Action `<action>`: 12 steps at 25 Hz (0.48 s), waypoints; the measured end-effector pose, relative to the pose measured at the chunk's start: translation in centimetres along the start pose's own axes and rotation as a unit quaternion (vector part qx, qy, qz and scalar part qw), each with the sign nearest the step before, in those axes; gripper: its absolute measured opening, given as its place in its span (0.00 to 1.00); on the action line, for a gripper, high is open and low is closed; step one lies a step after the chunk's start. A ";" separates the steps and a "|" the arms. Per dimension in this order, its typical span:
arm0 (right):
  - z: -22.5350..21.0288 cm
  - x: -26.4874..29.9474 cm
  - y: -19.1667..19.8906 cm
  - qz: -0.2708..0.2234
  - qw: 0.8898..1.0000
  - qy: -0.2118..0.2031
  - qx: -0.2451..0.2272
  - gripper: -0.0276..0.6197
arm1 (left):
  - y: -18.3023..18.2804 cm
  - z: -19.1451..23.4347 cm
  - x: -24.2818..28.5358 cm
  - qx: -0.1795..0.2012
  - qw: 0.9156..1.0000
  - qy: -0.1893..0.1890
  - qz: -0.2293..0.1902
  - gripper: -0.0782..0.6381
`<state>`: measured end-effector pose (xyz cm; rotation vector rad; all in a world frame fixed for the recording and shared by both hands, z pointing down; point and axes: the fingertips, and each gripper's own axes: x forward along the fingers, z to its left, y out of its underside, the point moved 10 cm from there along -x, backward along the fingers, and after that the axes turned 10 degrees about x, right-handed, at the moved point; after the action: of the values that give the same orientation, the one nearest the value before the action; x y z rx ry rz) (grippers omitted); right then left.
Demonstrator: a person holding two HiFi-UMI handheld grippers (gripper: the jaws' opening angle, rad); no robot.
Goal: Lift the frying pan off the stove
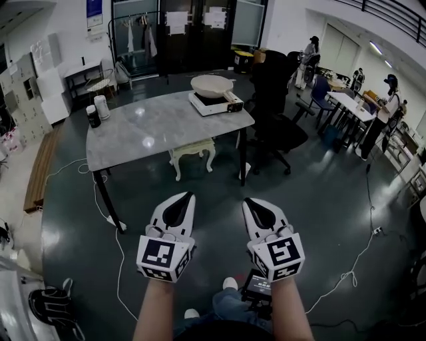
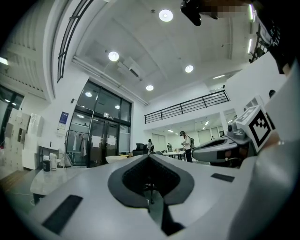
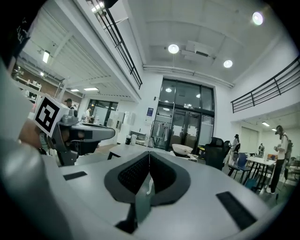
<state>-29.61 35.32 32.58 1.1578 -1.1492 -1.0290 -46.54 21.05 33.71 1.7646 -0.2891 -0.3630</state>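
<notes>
Grey and marbled, the table (image 1: 153,133) is spread across the upper middle of the head view; at its two-o'clock corner the white stove (image 1: 216,104) is set, with the pale frying pan (image 1: 211,84) rested on it. Well apart, toward six o'clock, the left gripper (image 1: 187,196) and the right gripper (image 1: 247,200) are held side by side, each with jaws pressed together on nothing.

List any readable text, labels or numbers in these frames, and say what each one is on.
Nothing here can be read as text.
Blue poster: print too small to read.
Paper sheets on the glass doors: too small and blurred.
Marker cubes: square code patterns only, no letters or digits.
</notes>
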 end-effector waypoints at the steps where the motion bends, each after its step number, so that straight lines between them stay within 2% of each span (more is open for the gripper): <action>1: -0.8 0.4 0.0 0.001 1.000 -0.012 0.000 0.08 | -0.1 -0.1 0.8 0.004 1.000 -0.001 0.001 0.13; 4: -3.0 1.6 -0.1 -0.003 0.999 -0.043 -0.003 0.08 | -0.1 -0.6 3.7 0.014 1.000 -0.003 0.005 0.13; 12: -11.4 4.8 0.3 0.000 0.997 -0.080 0.007 0.08 | 0.3 -3.1 12.6 0.022 1.000 -0.010 0.015 0.13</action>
<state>-17.63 32.14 33.14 1.1021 -1.2828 -1.1318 -33.73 18.92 33.52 1.7980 -0.3398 -0.3538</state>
